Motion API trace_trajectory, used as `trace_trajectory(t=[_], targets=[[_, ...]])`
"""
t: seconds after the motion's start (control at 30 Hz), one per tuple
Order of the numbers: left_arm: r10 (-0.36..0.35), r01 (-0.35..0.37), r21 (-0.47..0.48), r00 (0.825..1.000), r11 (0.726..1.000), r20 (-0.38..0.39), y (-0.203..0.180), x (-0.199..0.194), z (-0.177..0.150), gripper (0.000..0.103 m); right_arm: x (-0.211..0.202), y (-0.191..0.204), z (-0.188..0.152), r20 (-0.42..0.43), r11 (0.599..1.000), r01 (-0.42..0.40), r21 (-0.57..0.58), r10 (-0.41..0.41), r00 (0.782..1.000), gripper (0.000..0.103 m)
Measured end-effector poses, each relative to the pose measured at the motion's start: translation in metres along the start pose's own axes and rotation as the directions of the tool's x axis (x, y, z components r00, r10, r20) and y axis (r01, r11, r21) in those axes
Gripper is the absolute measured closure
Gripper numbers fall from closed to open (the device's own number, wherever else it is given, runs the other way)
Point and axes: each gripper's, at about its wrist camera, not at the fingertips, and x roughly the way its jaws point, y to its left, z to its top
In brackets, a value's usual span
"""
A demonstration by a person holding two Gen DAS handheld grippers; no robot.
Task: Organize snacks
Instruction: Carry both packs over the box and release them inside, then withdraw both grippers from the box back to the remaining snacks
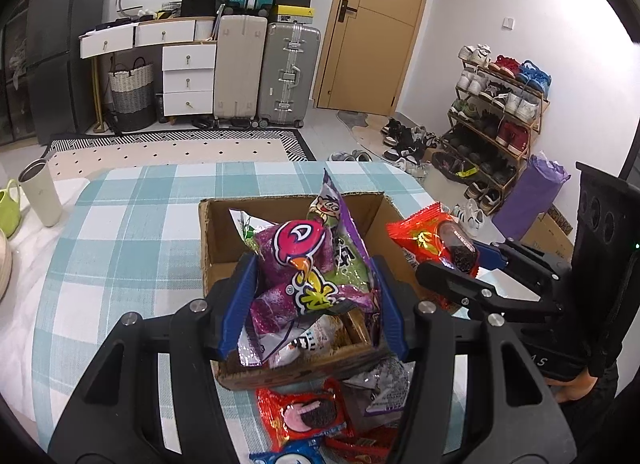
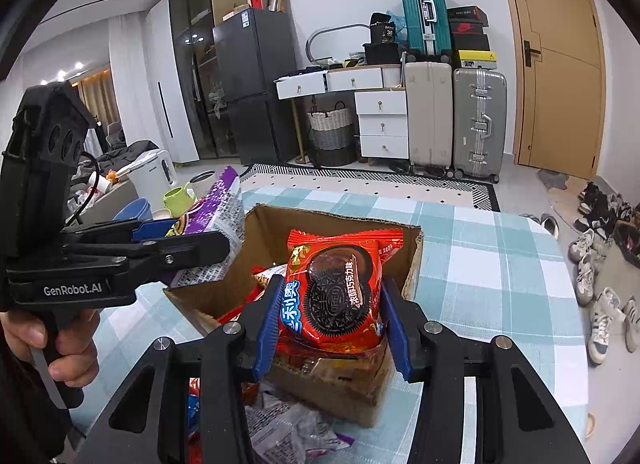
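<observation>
An open cardboard box [image 1: 216, 236] [image 2: 412, 272] stands on the checked tablecloth with a few snack packets inside. My left gripper [image 1: 312, 304] is shut on a purple snack bag [image 1: 304, 264] with a pink bird face, held over the box's near part. My right gripper [image 2: 332, 316] is shut on a red Oreo packet [image 2: 340, 288], held above the box's near edge. Seen from the left wrist, the right gripper [image 1: 464, 264] holds the red Oreo packet [image 1: 424, 236] at the box's right side. From the right wrist, the left gripper [image 2: 200, 240] holds the purple bag [image 2: 216, 208] at the box's left.
Loose packets lie on the cloth before the box: a red Oreo packet [image 1: 304, 412], a blue one [image 1: 288, 454], crumpled silver wrappers [image 2: 288, 428]. A white tumbler [image 1: 42, 192] and a green cup [image 2: 178, 198] stand at the table's left. A hand [image 2: 52, 348] grips the left tool.
</observation>
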Motion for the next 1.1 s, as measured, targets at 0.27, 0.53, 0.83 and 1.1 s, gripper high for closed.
trace_trajectory(t=[0.27, 0.53, 0.83, 1.1], targets=[[0.004, -0.003, 0.012, 1.0, 1.0, -0.018, 0.0, 0.026, 0.007, 0.049, 0.016, 0.0, 0.001, -0.014, 1.0, -0.014, -0.01, 0.014, 1.0, 0.056], [0.001, -0.001, 0.002, 0.999, 1.0, -0.037, 0.006, 0.048, 0.007, 0.049, 0.034, -0.001, 0.0, -0.043, 1.0, -0.011, -0.024, 0.01, 0.999, 0.056], [0.028, -0.027, 0.018, 0.996, 0.999, -0.085, 0.011, 0.082, 0.0, 0.049, 0.05, -0.007, -0.002, -0.058, 0.998, 0.01, -0.054, -0.013, 0.998, 0.054], [0.055, -0.054, 0.012, 0.991, 0.998, -0.122, 0.02, 0.1, -0.007, 0.041, 0.036, -0.003, -0.005, -0.024, 0.997, 0.025, -0.078, -0.027, 0.999, 0.022]])
